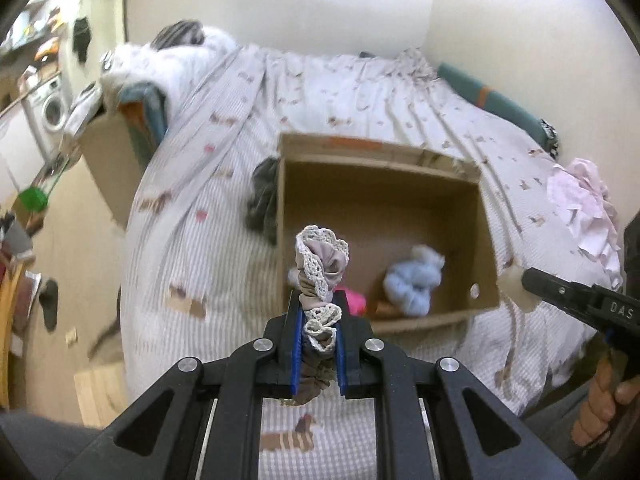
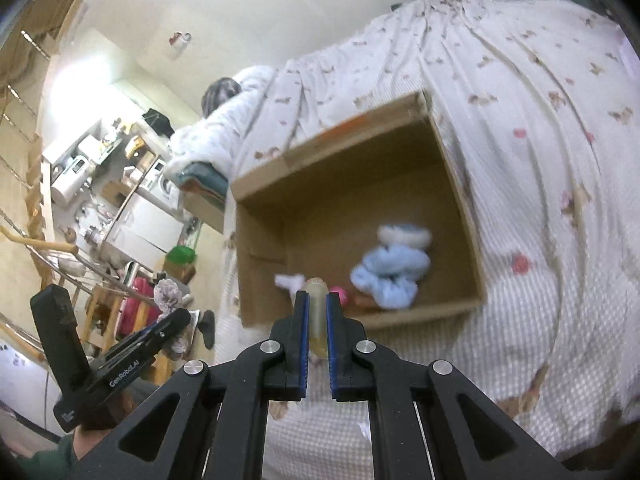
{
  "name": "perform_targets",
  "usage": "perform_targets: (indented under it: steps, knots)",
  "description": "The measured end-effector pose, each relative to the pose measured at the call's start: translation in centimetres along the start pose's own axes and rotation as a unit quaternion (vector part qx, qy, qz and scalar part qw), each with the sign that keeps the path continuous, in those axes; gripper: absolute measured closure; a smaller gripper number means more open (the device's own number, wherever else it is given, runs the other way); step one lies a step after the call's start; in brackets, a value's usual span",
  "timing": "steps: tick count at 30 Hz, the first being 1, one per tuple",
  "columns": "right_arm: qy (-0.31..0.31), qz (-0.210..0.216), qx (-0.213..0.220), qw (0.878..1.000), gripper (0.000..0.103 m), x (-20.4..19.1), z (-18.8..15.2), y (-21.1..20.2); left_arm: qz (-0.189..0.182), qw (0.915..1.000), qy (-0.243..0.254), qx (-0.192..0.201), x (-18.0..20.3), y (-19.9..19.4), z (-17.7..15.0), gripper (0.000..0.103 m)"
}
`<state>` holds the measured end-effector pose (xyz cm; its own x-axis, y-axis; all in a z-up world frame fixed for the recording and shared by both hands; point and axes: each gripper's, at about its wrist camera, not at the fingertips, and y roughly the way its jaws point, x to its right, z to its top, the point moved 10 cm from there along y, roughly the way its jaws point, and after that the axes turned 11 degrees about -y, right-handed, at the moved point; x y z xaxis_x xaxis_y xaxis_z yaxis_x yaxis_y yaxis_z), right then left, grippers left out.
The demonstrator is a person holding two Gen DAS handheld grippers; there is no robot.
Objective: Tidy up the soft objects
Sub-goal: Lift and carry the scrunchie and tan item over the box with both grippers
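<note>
Lace-trimmed cloth [image 1: 320, 280] is pinched in my left gripper [image 1: 318, 332], near the cardboard box [image 1: 384, 200]; my right gripper [image 2: 317, 320], marked "DAS", pinches one pale yellowish piece [image 2: 317, 308]. "GenRobot.AI" reads on the left's side.

White letters reading "DAS" stand on the black body of the right claw [image 1: 532, 280] where it enters the left wrist view. On the side of the left claw [image 2: 176, 316], seen from the right wrist, white lettering reads "GenRobot.AI". A small white mark on its handle base is too blurred to read.
</note>
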<state>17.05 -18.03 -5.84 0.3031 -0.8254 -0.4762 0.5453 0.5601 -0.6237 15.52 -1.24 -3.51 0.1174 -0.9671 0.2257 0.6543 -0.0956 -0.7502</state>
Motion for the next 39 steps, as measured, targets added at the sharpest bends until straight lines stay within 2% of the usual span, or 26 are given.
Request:
perform_targets:
  steps: [6,12,20,24,30,34,39]
  knots:
    - [-0.015,-0.007,0.02,1.0,0.094,0.3,3.5,0.0,-0.012,0.9998,0.018,0.003,1.9,1.1,3.3,0.091]
    - [-0.035,-0.034,0.034,0.998,0.094,1.6,5.2,0.6,-0.021,0.9991,0.031,-0.02,3.4,4.0,4.2,0.091]
    - [-0.005,-0.043,-0.007,0.999,0.094,4.2,2.9,4.3,-0.016,0.9977,0.051,-0.041,4.1,8.8,2.7,0.091]
    - [-0.017,-0.06,-0.028,0.998,0.094,4.7,2.3,5.6,-0.017,0.9973,0.042,-0.058,3.8,10.8,1.7,0.091]
    - [-0.03,-0.072,-0.056,0.995,0.094,5.1,1.6,7.5,-0.006,0.9973,0.038,-0.063,3.6,12.0,1.3,0.091]
    - [-0.03,-0.076,-0.065,0.995,0.094,5.3,1.3,7.9,-0.009,0.9963,0.028,-0.081,3.2,12.7,0.6,0.091]
    - [-0.03,-0.078,-0.079,0.993,0.094,5.6,0.7,8.5,-0.004,0.9952,0.041,-0.089,3.4,13.4,-0.1,0.091]
